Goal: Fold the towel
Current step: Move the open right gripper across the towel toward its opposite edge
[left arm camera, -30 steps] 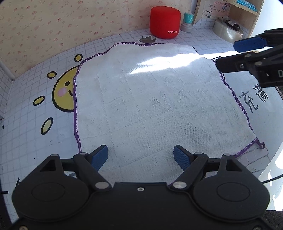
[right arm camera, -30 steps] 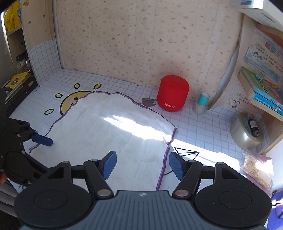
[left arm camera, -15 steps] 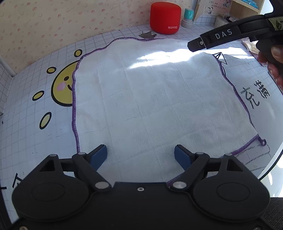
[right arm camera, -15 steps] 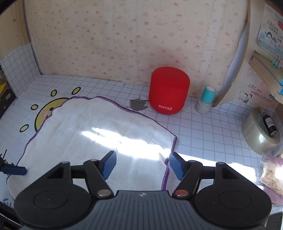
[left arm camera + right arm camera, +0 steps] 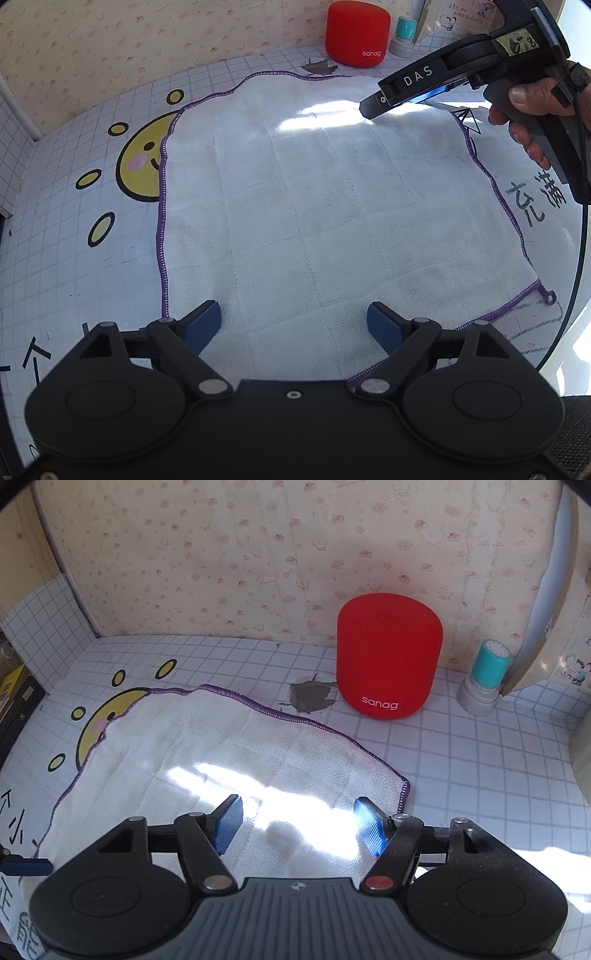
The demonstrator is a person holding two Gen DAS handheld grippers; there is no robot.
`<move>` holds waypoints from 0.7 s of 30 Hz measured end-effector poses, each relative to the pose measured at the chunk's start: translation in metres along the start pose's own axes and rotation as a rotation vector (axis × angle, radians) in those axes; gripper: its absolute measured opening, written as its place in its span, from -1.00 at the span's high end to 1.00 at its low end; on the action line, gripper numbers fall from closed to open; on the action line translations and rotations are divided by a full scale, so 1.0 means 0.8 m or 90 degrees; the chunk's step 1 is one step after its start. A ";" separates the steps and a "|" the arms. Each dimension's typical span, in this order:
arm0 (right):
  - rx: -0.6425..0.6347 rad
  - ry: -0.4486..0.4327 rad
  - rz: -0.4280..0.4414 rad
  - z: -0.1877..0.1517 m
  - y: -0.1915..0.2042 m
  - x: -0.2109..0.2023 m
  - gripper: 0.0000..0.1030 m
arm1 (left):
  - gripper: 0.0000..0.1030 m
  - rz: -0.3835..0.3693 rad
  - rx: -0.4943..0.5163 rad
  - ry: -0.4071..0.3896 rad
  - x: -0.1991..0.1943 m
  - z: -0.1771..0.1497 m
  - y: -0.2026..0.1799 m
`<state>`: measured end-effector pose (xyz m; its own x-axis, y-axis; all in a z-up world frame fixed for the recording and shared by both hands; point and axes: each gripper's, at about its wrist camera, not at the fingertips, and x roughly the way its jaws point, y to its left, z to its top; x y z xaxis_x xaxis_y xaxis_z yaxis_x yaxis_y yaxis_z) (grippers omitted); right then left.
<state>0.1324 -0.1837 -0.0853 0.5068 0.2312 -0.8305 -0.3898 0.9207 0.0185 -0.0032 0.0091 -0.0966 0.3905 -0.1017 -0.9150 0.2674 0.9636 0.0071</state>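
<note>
A white towel [image 5: 314,206] with purple stitched edges lies flat and spread on the gridded mat; it also shows in the right wrist view [image 5: 221,753]. My left gripper [image 5: 293,323] is open and empty, low over the towel's near edge, close to its near left corner. My right gripper [image 5: 297,825] is open and empty over the towel's far right corner [image 5: 404,788]. The right gripper also shows in the left wrist view [image 5: 402,90], held by a hand above that far right part.
A red sanag speaker [image 5: 388,657] stands at the back wall, a teal-capped stamp [image 5: 484,679] to its right. A torn patch [image 5: 312,698] in the mat lies beside the speaker. A yellow sun drawing [image 5: 142,162] is left of the towel.
My right gripper has moved forward and down toward the towel's far right corner. My left gripper has edged slightly left along the near edge. Both stayed open.
</note>
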 end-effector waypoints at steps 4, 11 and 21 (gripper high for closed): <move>-0.015 0.014 0.007 0.003 -0.001 0.012 -0.39 | -0.70 0.006 -0.011 0.001 -0.002 -0.002 0.000; -0.052 0.028 -0.006 0.014 -0.009 0.046 -0.63 | -0.71 0.016 -0.026 0.001 -0.004 -0.005 -0.001; -0.074 0.004 0.078 0.035 0.038 0.021 -0.62 | -0.71 0.012 -0.041 0.001 -0.001 0.003 0.002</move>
<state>0.1505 -0.1434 -0.0830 0.4456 0.3375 -0.8292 -0.5352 0.8429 0.0555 -0.0011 0.0103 -0.0945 0.3930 -0.0831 -0.9158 0.2031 0.9792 -0.0016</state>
